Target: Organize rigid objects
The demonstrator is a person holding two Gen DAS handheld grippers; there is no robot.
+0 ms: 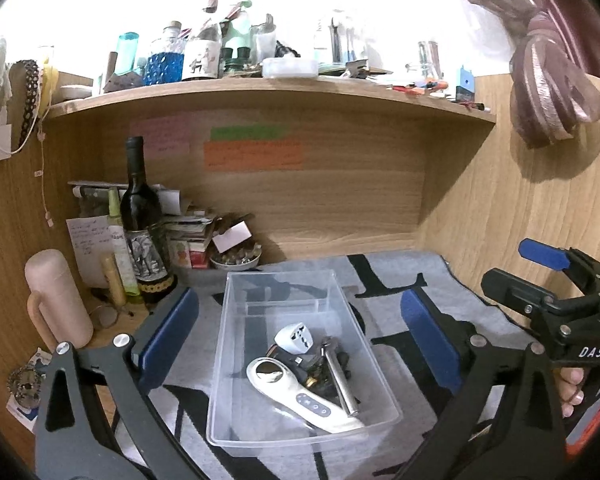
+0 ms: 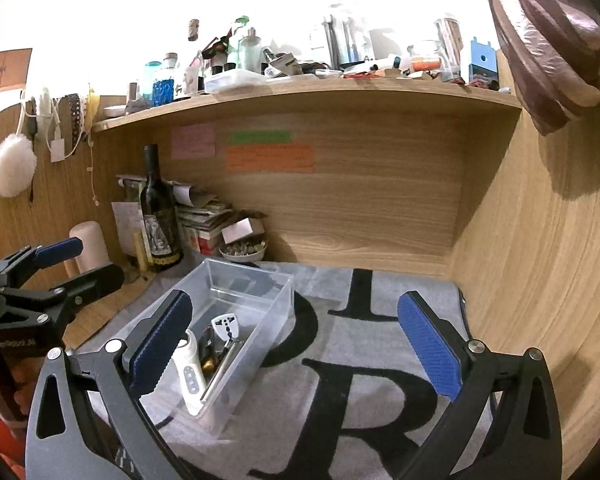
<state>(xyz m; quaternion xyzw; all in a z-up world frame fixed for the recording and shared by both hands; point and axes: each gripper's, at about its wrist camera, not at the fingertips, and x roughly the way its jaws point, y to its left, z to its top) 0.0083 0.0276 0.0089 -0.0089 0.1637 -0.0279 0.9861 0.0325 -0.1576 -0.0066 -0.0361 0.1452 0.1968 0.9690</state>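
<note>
A clear plastic bin [image 1: 236,364] stands on the grey mat with black letters [image 1: 404,276]. In it lie a white handheld device with buttons [image 1: 300,396], a white plug adapter [image 1: 296,340], a metal rod [image 1: 342,380] and small dark parts. My left gripper [image 1: 300,336] is open and empty, its blue pads to either side of the bin. My right gripper [image 2: 296,344] is open and empty over the mat, just right of the bin [image 2: 276,300]. The right gripper also shows at the right edge of the left wrist view [image 1: 540,276].
At the back left stand a dark wine bottle [image 1: 140,216], a pink mug [image 1: 56,300], a stack of papers [image 1: 192,228] and a small bowl [image 1: 236,260]. A cluttered shelf [image 1: 260,92] runs overhead. Wooden walls close in the back and right side [image 2: 540,240].
</note>
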